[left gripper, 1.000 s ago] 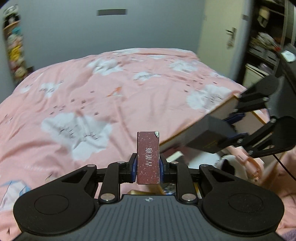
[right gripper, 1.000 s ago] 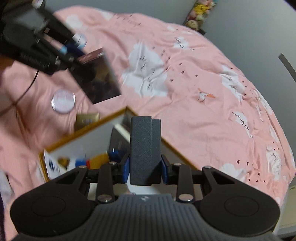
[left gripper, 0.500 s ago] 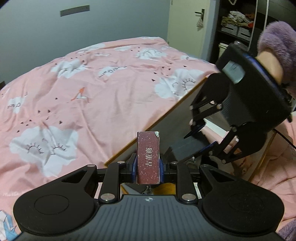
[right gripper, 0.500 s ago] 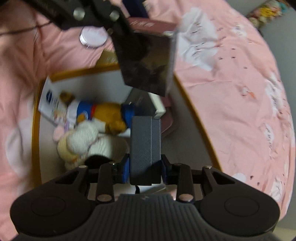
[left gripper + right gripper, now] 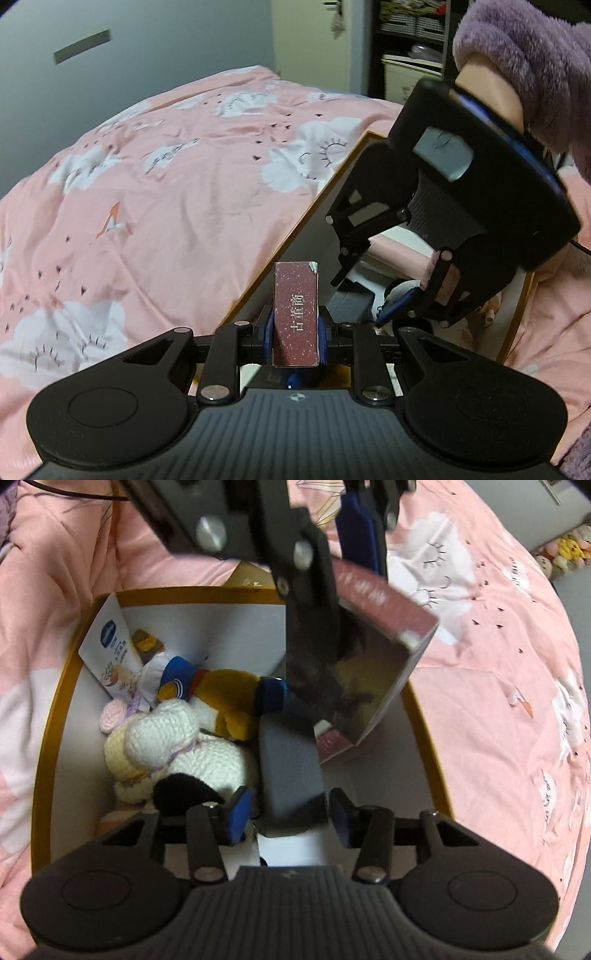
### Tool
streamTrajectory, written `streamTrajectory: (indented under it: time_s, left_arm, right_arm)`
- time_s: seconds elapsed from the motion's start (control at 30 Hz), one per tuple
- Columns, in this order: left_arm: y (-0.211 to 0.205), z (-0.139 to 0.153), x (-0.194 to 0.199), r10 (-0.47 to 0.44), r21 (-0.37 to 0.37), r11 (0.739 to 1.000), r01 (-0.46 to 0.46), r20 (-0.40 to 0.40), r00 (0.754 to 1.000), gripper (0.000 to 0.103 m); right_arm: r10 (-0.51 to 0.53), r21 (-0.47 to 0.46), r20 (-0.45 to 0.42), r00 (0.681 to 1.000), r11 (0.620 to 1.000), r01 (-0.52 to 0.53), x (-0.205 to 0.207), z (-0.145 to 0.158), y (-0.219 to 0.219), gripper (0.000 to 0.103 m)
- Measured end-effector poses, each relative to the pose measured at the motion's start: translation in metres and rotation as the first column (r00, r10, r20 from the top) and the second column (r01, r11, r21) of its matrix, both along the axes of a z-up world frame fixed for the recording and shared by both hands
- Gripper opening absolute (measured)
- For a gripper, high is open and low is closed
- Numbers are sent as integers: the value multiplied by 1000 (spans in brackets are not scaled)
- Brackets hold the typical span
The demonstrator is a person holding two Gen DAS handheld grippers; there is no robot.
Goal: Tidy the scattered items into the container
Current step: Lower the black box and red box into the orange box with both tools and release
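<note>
The left tongs (image 5: pixel 294 329) pinch a maroon speckled cardboard box (image 5: pixel 295 314) printed with pale characters down its narrow face; its blue pads press both flanks of the box, which stands upright between them; in the right wrist view the same box (image 5: pixel 373 642) shows a pink upper side, a dark glossy broad face and a small silver tab at one corner, and it hangs tilted above the far right part of the container. The container is a white-walled rectangular box with a mustard-yellow rim (image 5: pixel 55 701), resting on a bed with a pink quilt patterned with white clouds (image 5: pixel 166 192). The right tongs (image 5: pixel 291 810) stand spread, their blue pads (image 5: pixel 236 814) clear of the dark grey textured case (image 5: pixel 290 771) that sits between them, low inside the container; whether the case touches the container floor cannot be told. To the left of the case lie a white and cream crocheted plush (image 5: pixel 177 749), a stuffed duck in a blue and white sailor cap (image 5: pixel 210 692), and a white printed carton (image 5: pixel 110 650) leaning against the far left wall. From the left wrist view, the right tongs (image 5: pixel 376 321) reach down into the container, gripped by a hand in a fluffy purple sleeve (image 5: pixel 532 74).
</note>
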State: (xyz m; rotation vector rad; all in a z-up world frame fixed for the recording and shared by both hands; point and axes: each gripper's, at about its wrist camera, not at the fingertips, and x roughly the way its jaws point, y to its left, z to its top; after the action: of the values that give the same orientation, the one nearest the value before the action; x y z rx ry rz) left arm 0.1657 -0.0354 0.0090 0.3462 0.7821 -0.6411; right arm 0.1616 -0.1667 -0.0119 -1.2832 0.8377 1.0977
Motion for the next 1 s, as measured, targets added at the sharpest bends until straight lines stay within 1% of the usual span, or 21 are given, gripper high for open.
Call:
streamTrajectory:
  time_s: [0.2,0.33,0.43,0.57,0.7,0.83,0.9,0.97,1.0]
  left_arm:
    - [-17,3,14,-97,9,995,96,48,994,26]
    - [-32,-3,23,-192,8,981,192,63,979,26]
    - [-43,-13,28,-251,45,968,248,74,965,26]
    - [-53,-25,38,-303,97,951,295,80,950,26]
    - [-58,-38,42,-361,133,927,352,56,931,26]
    - [-63,-52,43,-402,194,901,389,31,915,26]
    - [-62,-55,44,-413,204,893,402,11,911,26]
    - [-62,-56,46,-418,208,889,407,8,908,26]
    - [-61,-56,48,-420,206,888,411,1,907,26]
  right_arm:
    - [-42,17,20,999,999,41,-6,17,-16,52]
    - [-59,12,26,998,998,58,-5,27,-25,52]
    - [-86,23,34,996,996,85,-9,32,-34,52]
    - [-108,45,34,994,993,106,-13,34,-40,52]
    - [-112,62,47,993,992,109,-15,31,-41,52]
    - [-119,70,48,992,991,116,-11,29,-42,52]
    - [-120,67,49,991,991,117,-9,26,-40,52]
    - [-122,66,52,991,991,118,-9,22,-41,52]
    - [-124,67,52,991,990,120,-10,28,-40,52]
